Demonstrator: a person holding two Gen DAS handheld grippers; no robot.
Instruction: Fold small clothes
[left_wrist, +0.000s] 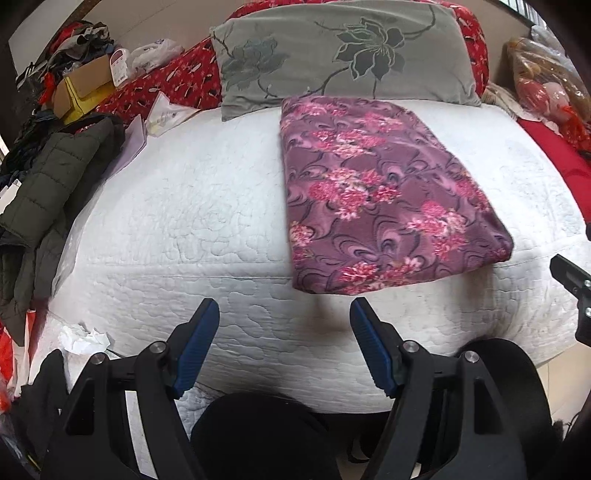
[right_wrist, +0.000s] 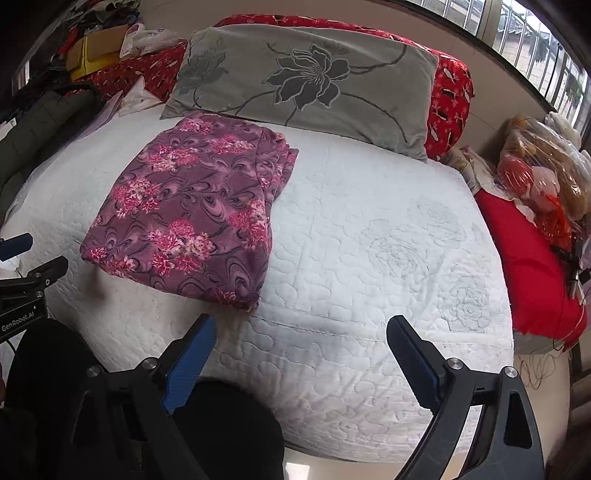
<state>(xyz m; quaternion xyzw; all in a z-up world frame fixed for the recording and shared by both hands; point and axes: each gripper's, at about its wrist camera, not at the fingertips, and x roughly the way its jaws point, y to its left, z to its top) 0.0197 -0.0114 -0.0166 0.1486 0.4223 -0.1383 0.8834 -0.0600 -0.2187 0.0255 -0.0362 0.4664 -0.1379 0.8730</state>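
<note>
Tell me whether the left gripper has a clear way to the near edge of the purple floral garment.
Probably yes. The left gripper is open and empty, and only bare white quilt lies between it and the folded purple floral garment.

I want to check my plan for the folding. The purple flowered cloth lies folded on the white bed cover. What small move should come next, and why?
Probably draw both tools back from the bed. The purple flowered cloth already lies as a flat folded rectangle on the white bed cover, and the left tool and right tool are both open, empty and clear of it. No unfolded garment is clearly in reach.
</note>
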